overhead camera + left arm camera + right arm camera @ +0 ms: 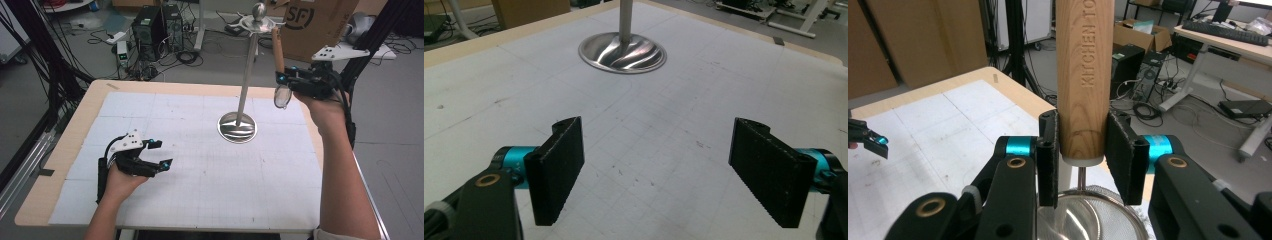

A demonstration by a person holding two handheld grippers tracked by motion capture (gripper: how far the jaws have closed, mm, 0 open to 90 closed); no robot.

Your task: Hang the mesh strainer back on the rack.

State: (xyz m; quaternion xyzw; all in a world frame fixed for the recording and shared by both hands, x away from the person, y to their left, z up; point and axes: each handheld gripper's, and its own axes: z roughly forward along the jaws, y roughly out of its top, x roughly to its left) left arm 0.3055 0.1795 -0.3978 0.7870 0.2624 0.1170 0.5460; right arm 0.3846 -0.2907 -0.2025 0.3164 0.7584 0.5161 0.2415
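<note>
Right gripper (1082, 160) jaws clamp strainer handle (1084, 75); left gripper (656, 170) jaws wide over white gridded table (200, 165); cluttered lab.

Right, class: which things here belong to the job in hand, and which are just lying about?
In the job: wooden-handled strainer, right gripper, metal stand.
Lying about: cardboard box, computer towers, floor cables, left gripper, open and idle.
</note>
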